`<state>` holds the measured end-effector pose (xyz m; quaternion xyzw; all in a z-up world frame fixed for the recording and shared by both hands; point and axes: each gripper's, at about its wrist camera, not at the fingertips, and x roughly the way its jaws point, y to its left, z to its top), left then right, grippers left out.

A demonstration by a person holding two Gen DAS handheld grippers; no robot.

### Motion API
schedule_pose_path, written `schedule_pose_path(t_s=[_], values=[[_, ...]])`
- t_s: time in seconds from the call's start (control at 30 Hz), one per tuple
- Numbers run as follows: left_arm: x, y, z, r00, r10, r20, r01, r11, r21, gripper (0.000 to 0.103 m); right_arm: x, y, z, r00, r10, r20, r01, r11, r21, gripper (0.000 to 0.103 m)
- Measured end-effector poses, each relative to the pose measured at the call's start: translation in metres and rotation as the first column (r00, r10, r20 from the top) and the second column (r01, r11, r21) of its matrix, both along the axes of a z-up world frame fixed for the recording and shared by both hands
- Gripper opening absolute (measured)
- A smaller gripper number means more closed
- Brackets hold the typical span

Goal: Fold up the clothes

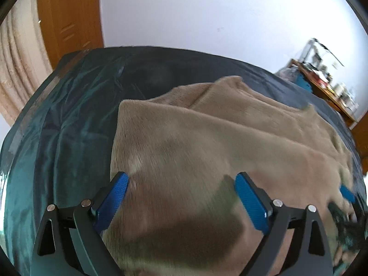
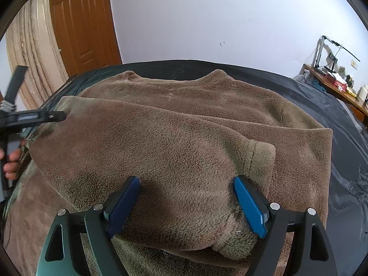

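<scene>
I am folding a brown fleece sweater (image 2: 184,124) that is lying on the dark bedsheet (image 2: 340,161), with one sleeve (image 2: 161,151) laid across its body. My right gripper (image 2: 187,197) is hovering wide over the sleeve cuff, and my left gripper (image 1: 181,195) is gaping wide too, holding nothing. Next, I judge, I am needing a fresh pinch on an edge. No containers are showing.

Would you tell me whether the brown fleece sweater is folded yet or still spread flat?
Partly folded: a sleeve lies across the brown fleece sweater, its cuff on the body. The neckline end remains spread over the dark sheet.
</scene>
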<state>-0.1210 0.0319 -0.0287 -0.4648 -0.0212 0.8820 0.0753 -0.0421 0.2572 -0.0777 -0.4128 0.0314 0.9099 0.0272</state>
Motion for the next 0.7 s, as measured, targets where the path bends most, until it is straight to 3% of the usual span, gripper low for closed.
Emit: schedule_pose_path(t_s=[0.2, 0.7], values=[[0.041, 0.013, -0.002, 0.994, -0.109, -0.021, 0.108, 0.993, -0.037, 0.096, -0.001, -0.001, 0.0, 1.0, -0.001, 0.002, 0.001, 1.0, 0.013, 0.087], [0.047, 0.017, -0.023, 0.993, -0.082, -0.08, 0.076, 0.994, -0.077, 0.101, -0.002, -0.006, -0.001, 1.0, -0.003, 0.009, 0.002, 0.999, 0.052, 0.087]])
